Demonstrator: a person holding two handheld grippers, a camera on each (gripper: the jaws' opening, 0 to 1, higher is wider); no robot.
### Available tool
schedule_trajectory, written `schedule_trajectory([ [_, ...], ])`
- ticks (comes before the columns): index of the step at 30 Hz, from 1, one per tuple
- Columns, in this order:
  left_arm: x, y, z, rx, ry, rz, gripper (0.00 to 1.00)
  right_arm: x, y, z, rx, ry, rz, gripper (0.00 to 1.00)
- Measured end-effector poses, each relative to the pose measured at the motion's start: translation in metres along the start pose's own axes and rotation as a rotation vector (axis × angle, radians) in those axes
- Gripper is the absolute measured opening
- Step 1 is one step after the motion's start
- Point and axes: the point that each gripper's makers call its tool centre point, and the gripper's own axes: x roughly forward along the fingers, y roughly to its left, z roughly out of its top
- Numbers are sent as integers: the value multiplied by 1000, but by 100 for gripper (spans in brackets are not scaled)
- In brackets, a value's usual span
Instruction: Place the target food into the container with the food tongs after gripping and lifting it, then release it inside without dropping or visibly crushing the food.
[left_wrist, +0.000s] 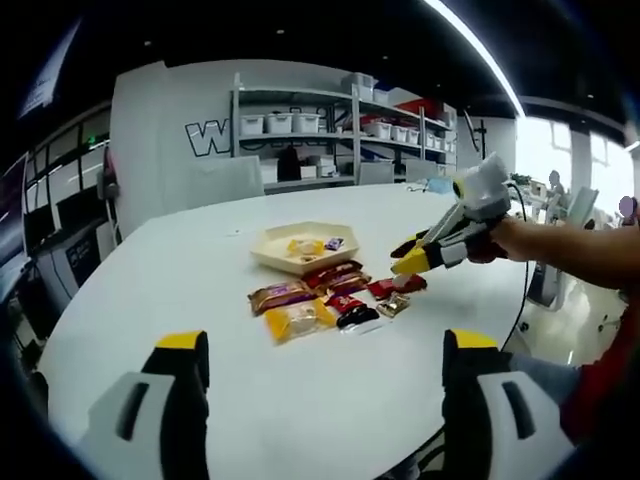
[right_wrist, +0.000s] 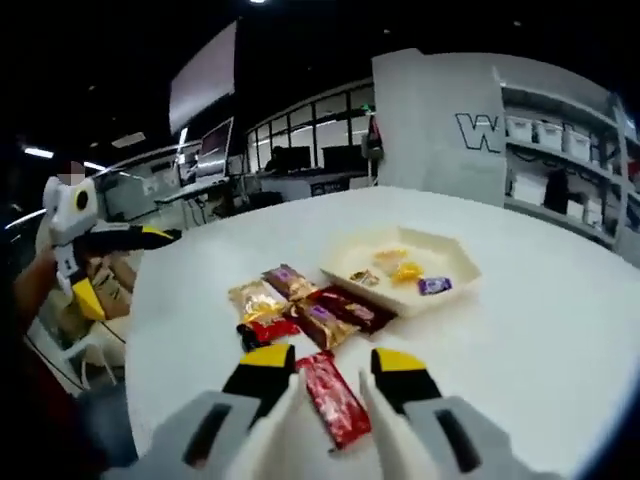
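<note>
While its yellow-tipped jaws straddle a red packet (right_wrist: 335, 400) on the white bench (right_wrist: 540, 330), the right claw (right_wrist: 330, 372) stands part-open, not yet pinching; whether the tips touch the wrapper cannot be told. The packet lies flat at the near edge of a cluster of wrapped snacks (right_wrist: 300, 310), with the cream tray (right_wrist: 455, 285) just beyond, already holding a few small pieces. In the left gripper view the right claw (left_wrist: 412, 258) hovers low over the snacks' right side. The left claw (left_wrist: 325, 350) hangs wide open and empty, well back from the pile. The step in hand looks like the grip itself. Next, judging by the layout, comes a gentle close on the packet, a clean lift clear of its neighbours, then a short carry forward to let go inside the tray.
</note>
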Motion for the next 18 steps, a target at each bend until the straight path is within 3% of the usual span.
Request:
schedule_trajectory([
  [2, -1, 1, 1, -1, -4, 3, 95, 2, 0, -4, 24, 14, 1, 25],
  [7, -1, 3, -2, 1, 3, 4, 94, 4, 0, -12, -9, 42, -14, 24],
  [18, 4, -5, -2, -3, 1, -21, 94, 2, -1, -11, -8, 32, -18, 24],
])
